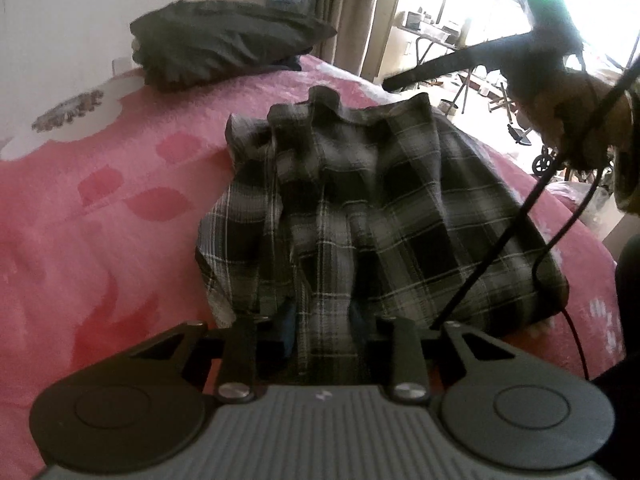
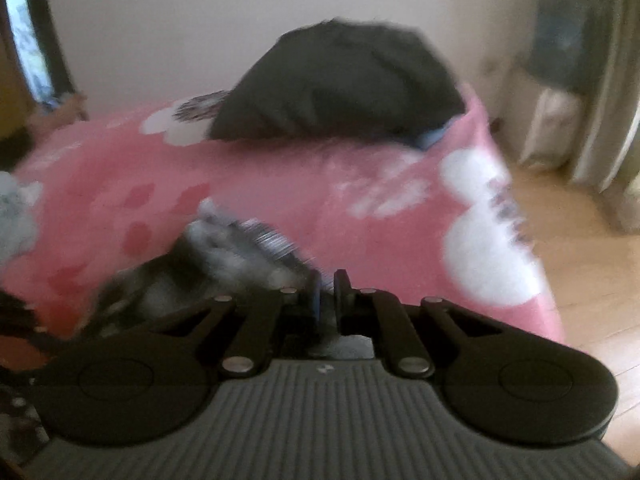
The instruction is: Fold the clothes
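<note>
Grey-and-black plaid flannel shirt lies bunched mid-fold on pink floral blanket; your left gripper pinches its near hem, your right gripper, nearly closed, grips blurred plaid cloth, so next carry both edges over evenly.

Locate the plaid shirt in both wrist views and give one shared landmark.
Left wrist: plaid shirt fills the centre, its near edge between the left hand-held gripper fingers.
Right wrist: blurred, lower left, reaching the right hand-held gripper.
Shared landmark: dark folded pile.

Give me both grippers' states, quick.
Left gripper: jaws parted around a fold of the plaid shirt; a firm grip cannot be told.
Right gripper: jaws nearly shut, apparently pinching plaid fabric; image blurred.
</note>
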The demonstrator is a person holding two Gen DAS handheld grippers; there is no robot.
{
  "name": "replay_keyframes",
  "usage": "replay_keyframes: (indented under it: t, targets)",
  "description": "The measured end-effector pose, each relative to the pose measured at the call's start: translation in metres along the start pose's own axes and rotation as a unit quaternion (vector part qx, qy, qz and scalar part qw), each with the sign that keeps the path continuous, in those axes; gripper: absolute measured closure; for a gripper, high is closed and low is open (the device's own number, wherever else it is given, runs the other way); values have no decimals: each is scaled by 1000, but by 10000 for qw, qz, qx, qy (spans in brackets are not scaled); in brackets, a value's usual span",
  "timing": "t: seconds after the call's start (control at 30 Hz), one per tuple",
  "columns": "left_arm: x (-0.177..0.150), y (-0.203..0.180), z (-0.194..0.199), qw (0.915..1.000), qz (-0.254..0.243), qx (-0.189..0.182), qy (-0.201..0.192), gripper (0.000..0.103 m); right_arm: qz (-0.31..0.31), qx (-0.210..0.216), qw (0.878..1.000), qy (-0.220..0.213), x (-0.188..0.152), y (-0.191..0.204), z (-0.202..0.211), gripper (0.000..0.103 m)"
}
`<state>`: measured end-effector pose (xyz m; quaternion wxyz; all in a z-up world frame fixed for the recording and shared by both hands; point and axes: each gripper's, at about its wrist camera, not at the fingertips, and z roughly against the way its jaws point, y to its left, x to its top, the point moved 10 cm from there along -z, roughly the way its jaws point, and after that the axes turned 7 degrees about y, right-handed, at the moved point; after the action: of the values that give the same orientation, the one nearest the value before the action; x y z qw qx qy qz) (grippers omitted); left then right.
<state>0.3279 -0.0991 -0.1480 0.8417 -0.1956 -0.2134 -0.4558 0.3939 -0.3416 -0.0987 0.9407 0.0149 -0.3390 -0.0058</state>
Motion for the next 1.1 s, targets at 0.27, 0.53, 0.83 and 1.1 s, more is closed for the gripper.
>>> replay_keyframes:
  t: [0.27, 0.53, 0.83, 1.1]
  targets:
    - [17, 6, 14, 9988, 245, -121, -400, 74, 1541, 1057, 9824, -22, 20, 81, -7, 60]
    - [40, 12, -10, 9975, 404, -388, -437, 75, 1145, 1182, 9863, 49, 12, 69, -10, 102]
    - [54, 9, -17, 9968, 327, -587, -435, 75, 845, 1328, 9868, -377, 11, 61, 4, 102]
    - [27, 29, 3, 9961, 785, -337, -206, 73, 1484, 1315, 9788, -515, 32, 92, -31, 102]
